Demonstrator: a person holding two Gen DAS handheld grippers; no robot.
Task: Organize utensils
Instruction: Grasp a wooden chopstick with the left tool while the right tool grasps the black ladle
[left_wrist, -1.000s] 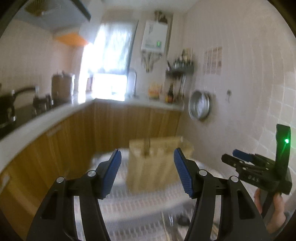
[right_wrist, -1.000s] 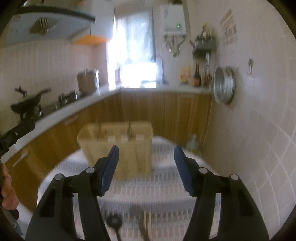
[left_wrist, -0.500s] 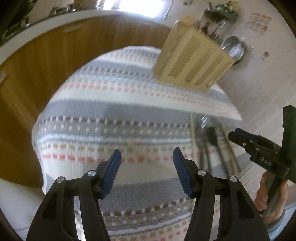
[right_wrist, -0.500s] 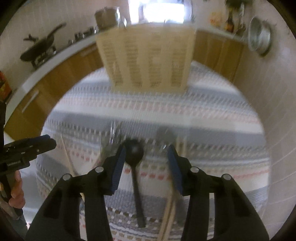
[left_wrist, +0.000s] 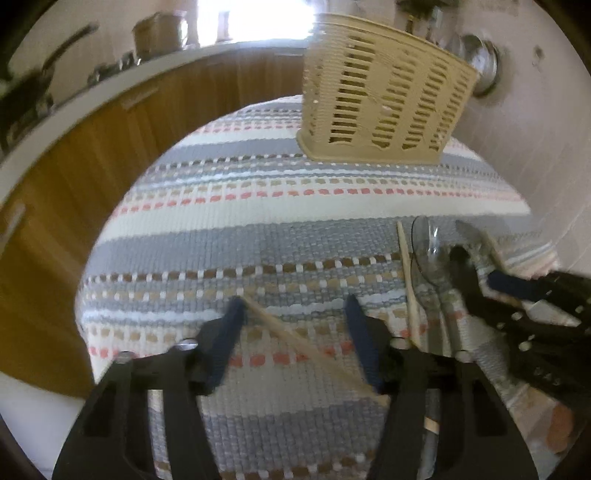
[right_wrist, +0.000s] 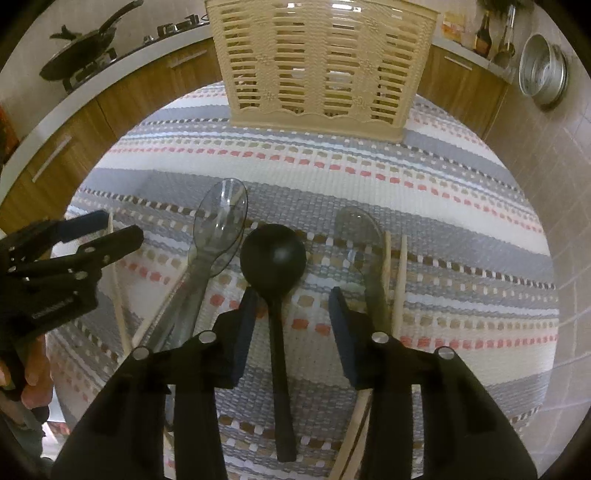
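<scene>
A beige slatted utensil basket (right_wrist: 321, 62) stands at the far side of a striped mat (right_wrist: 424, 184); it also shows in the left wrist view (left_wrist: 380, 99). Near me lie a black spoon (right_wrist: 275, 266), two clear plastic spoons (right_wrist: 218, 232) (right_wrist: 364, 243) and several wooden chopsticks (right_wrist: 400, 273). My right gripper (right_wrist: 291, 317) is open, low over the black spoon's handle, fingers on either side of it. My left gripper (left_wrist: 293, 325) is open over a single chopstick (left_wrist: 306, 347) lying diagonally on the mat. Each gripper shows in the other's view: left (right_wrist: 96, 236), right (left_wrist: 491, 280).
A wood-fronted counter with a white top (right_wrist: 110, 74) curves around the left and back, carrying a black pan (right_wrist: 85, 55) and pots. A tiled wall (right_wrist: 546, 147) on the right holds a hanging metal bowl (right_wrist: 543, 74). The mat's rounded edge drops off at left.
Both grippers tilted from looking across the kitchen down to the mat, then dropped lower. The right one closed in over the black spoon; the left one came over a chopstick.
</scene>
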